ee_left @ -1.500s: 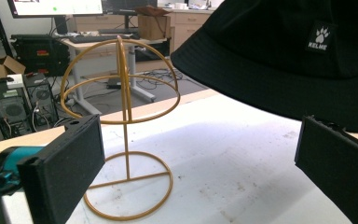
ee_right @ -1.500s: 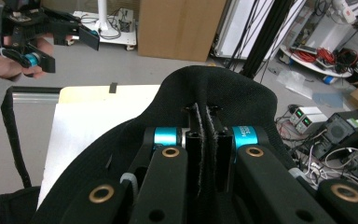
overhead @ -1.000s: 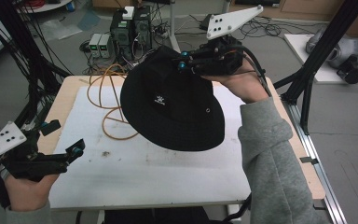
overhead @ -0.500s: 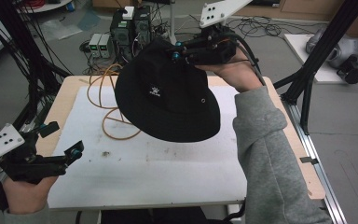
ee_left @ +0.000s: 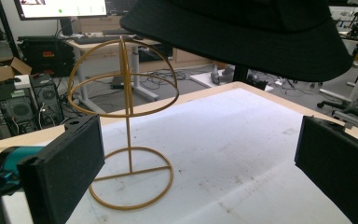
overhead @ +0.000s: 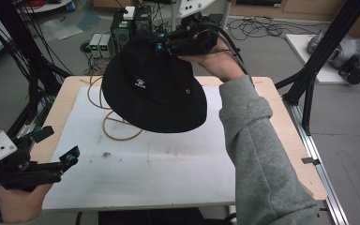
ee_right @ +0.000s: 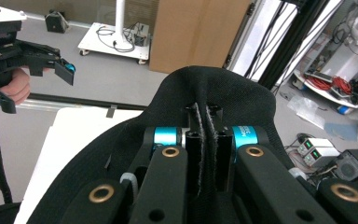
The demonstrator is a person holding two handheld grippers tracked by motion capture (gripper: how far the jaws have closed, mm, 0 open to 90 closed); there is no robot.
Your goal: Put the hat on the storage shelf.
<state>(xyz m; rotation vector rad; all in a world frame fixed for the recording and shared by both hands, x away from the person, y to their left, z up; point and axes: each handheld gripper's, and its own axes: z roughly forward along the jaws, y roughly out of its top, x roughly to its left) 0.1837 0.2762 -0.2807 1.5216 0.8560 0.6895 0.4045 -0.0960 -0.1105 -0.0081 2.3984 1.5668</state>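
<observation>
Hanging in the air above the far half of the surface [overhead: 168, 173], the black bucket hat [overhead: 154, 96] is pinched by its crown in the right gripper [overhead: 161, 46], which sits at about twelve o'clock in the high view with the person's hand [overhead: 218, 63] wrapped under it. In the right gripper view the jaws are pressed together with a fold of the hat's black cloth [ee_right: 205, 93] squeezed between their pads, and the rest of the hat drapes around them. The brim hangs tilted, its lower edge toward the middle of the surface, clear of the white mat.

Under the hat, toward ten o'clock on the surface, stands a gold wire hat stand [ee_left: 128, 126]: a round base ring, a thin upright post and a cage of hoops on top. In the left gripper view the hat's brim [ee_left: 242, 42] hovers above and to the right of that cage, apart from it.

At about eight o'clock, near the front left corner of the surface, the left gripper [overhead: 56, 147] is held low. Its jaws stand wide apart with nothing between them, pointing across the mat toward the stand.
</observation>
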